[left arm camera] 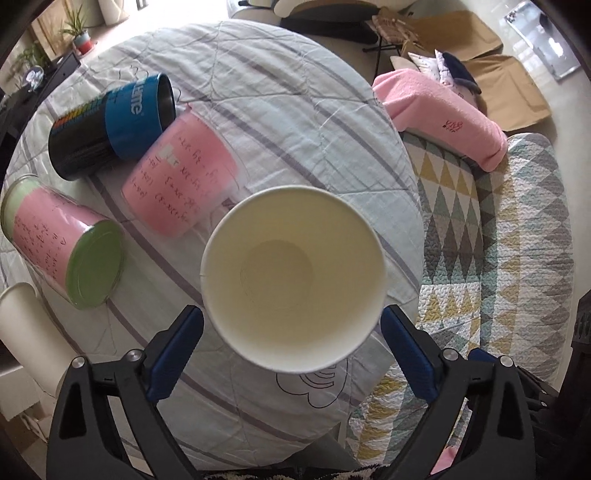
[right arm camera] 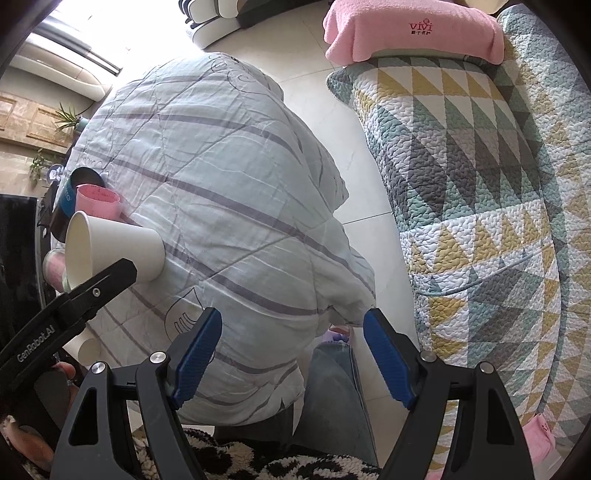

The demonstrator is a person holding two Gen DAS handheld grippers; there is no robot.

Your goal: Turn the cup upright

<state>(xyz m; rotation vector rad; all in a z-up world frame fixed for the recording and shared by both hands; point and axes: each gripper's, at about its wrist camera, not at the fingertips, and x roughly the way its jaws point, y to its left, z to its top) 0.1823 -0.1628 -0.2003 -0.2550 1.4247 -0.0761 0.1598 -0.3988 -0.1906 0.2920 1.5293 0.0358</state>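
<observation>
A white paper cup (left arm camera: pixel 293 277) stands upright on the cloth-covered round table (left arm camera: pixel 280 110), mouth up and empty. My left gripper (left arm camera: pixel 291 325) is open, its blue pads (left arm camera: pixel 177 350) on either side of the cup's near rim, a small gap on each side. In the right wrist view the same cup (right arm camera: pixel 114 251) shows at the left with the left gripper's black finger (right arm camera: pixel 96 291) beside it. My right gripper (right arm camera: pixel 291 332) is open and empty over the table's near edge.
A blue and black mug (left arm camera: pixel 110 125), a pink cup (left arm camera: pixel 181 173) and a pink-and-green can (left arm camera: pixel 62 240) lie on their sides at the left. Another white cup (left arm camera: pixel 22 325) sits at the far left edge. A quilted sofa (right arm camera: pixel 480 184) with a pink towel (right arm camera: pixel 413 29) is to the right.
</observation>
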